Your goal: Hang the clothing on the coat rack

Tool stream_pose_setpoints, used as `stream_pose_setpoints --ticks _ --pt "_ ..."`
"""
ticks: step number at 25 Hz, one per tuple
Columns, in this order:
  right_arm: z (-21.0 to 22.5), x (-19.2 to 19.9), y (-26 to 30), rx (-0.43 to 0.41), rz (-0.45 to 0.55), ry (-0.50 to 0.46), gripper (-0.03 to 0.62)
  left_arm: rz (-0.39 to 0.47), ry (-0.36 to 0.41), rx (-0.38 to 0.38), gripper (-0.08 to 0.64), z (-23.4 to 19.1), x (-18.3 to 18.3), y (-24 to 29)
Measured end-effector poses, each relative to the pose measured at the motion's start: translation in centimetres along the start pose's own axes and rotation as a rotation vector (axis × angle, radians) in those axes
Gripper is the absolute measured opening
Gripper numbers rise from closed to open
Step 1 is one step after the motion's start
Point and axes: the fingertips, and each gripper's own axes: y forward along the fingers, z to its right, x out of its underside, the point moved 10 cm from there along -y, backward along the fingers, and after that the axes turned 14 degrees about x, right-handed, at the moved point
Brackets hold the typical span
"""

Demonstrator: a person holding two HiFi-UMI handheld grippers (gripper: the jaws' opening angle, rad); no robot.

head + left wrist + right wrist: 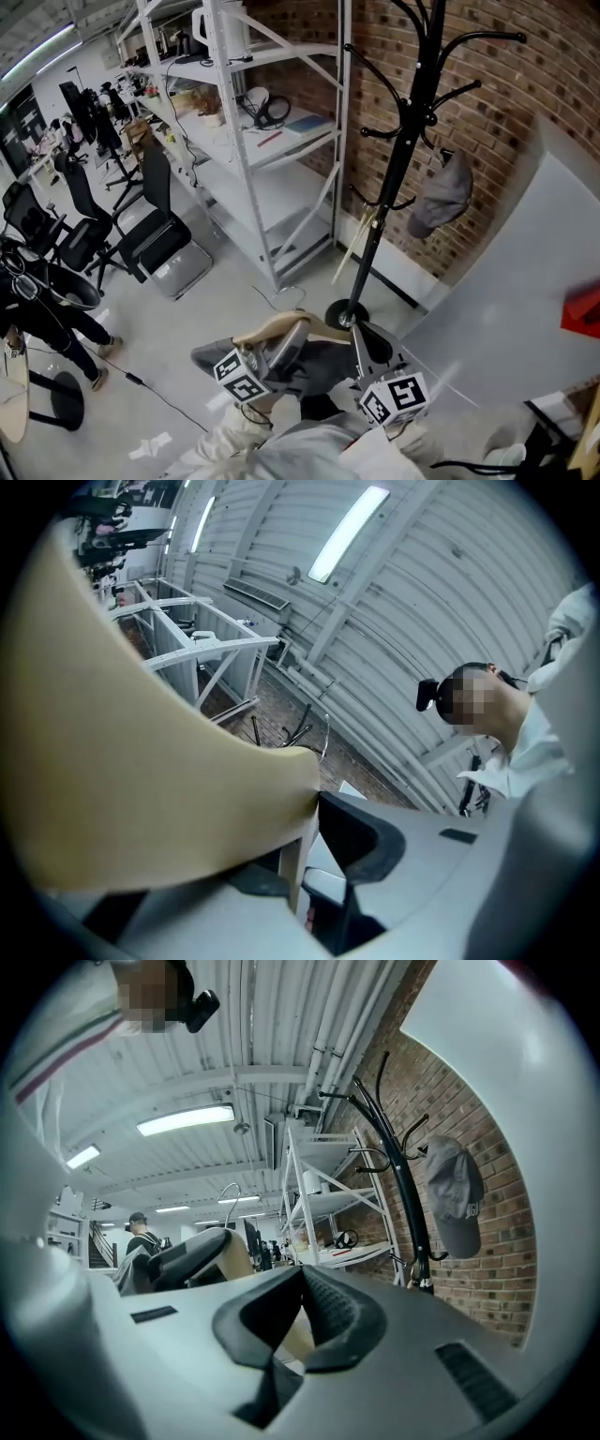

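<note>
A black coat rack [412, 122] stands by the brick wall, with a grey cap [442, 195] hanging on a lower hook. In the right gripper view the rack [403, 1176] and cap [455, 1194] are at the right. My left gripper [298, 328] is low in the head view, shut on a tan wooden hanger [277, 326] with a metal hook. The hanger [141, 761] fills the left of the left gripper view, pinched at my left gripper [314, 803]. My right gripper [356, 330] is beside it; its jaw tips [302, 1279] meet with nothing seen between them. I cannot make out a garment.
White metal shelving [253, 122] stands left of the rack. A large white panel [525, 300] leans against the brick wall at right. Black office chairs [159, 244] and a person [37, 314] are at left. A cable lies on the floor [159, 398].
</note>
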Motion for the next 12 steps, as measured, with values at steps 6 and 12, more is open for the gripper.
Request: stream_pose_setpoints --ticks 6,12 --pt "0.2 0.8 5.6 0.027 -0.010 0.018 0.025 -0.009 -0.042 0.005 0.101 -5.2 -1.3 0.3" --pt "2.3 -0.4 11.9 0.098 -0.015 -0.015 0.025 -0.031 -0.082 0.040 0.103 -11.8 -2.5 3.5"
